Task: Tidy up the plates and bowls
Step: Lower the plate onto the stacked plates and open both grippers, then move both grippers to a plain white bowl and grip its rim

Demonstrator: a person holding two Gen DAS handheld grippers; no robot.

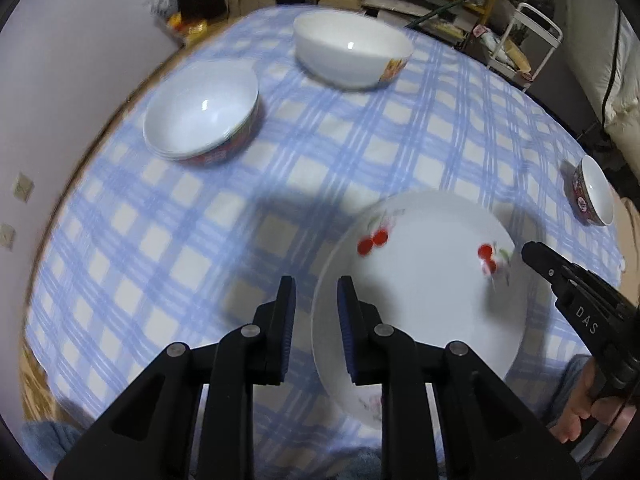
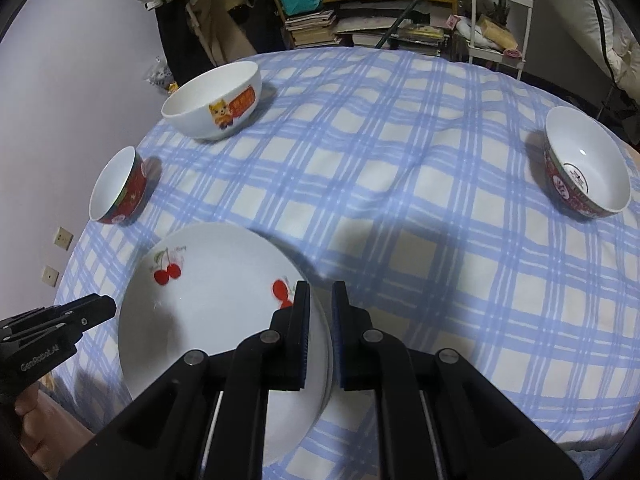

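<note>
Right gripper is clamped on the right rim of the cherry plate, which sits near the front of the checked tablecloth. Left gripper hangs at the plate's left edge, jaws slightly apart, gripping nothing. Far off: a big white bowl, and red-patterned bowls left and right.

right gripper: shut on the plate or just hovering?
Shut on the plate. The right gripper straddles its rim, both pads tight against the edge in the right wrist view.
</note>
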